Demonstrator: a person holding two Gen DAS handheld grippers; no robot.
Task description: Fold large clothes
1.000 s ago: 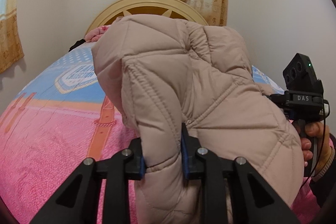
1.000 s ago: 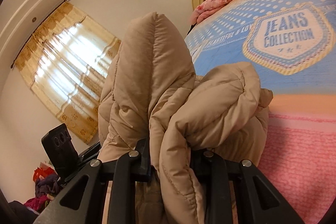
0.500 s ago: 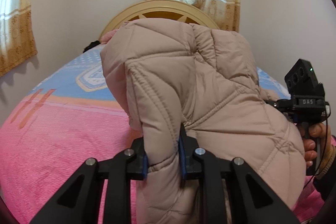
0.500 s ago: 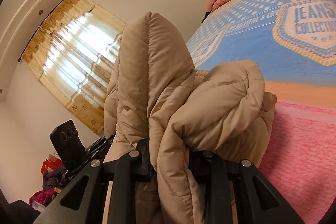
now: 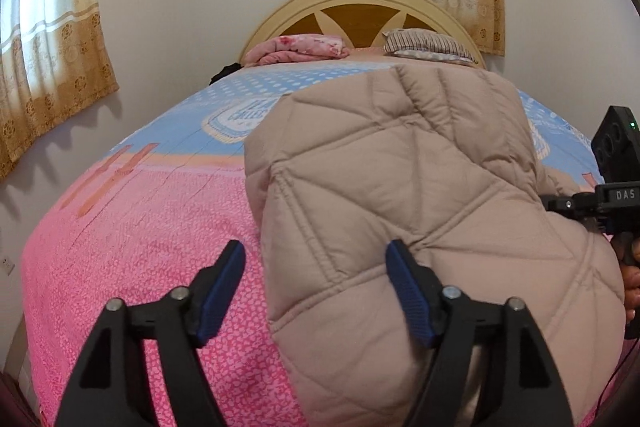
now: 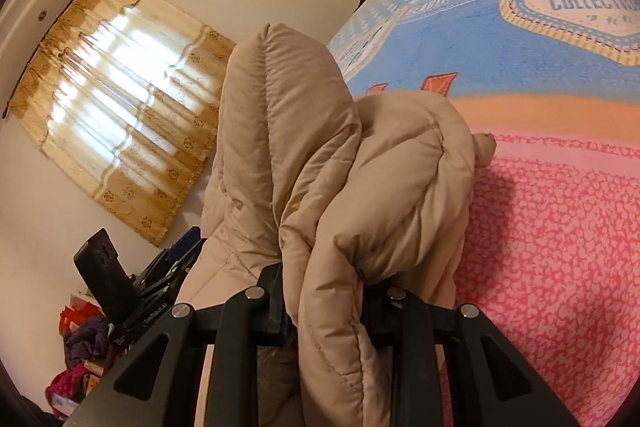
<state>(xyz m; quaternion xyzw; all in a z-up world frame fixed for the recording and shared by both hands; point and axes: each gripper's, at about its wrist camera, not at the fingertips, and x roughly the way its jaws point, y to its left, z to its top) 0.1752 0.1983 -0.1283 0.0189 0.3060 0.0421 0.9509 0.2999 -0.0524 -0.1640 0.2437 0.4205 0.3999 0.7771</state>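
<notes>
A beige quilted puffer jacket (image 5: 420, 211) lies bunched on the pink and blue bedspread (image 5: 132, 235). My left gripper (image 5: 316, 291) is open, its jaws spread wide at the jacket's near left edge, holding nothing. My right gripper (image 6: 324, 299) is shut on a thick fold of the jacket (image 6: 340, 187) and holds it up off the bed. The right gripper's body shows at the right edge of the left wrist view (image 5: 612, 187). The left gripper shows low left in the right wrist view (image 6: 120, 287).
A cream arched headboard (image 5: 360, 11) stands at the far end, with a folded pink blanket (image 5: 296, 49) and a striped pillow (image 5: 428, 45) before it. Curtained windows (image 5: 48, 39) are on the walls. A pile of clothes (image 6: 80, 351) lies on the floor left of the bed.
My left gripper opened and let go of the jacket, which dropped lower onto the bed. The right gripper stays shut on its fold.
</notes>
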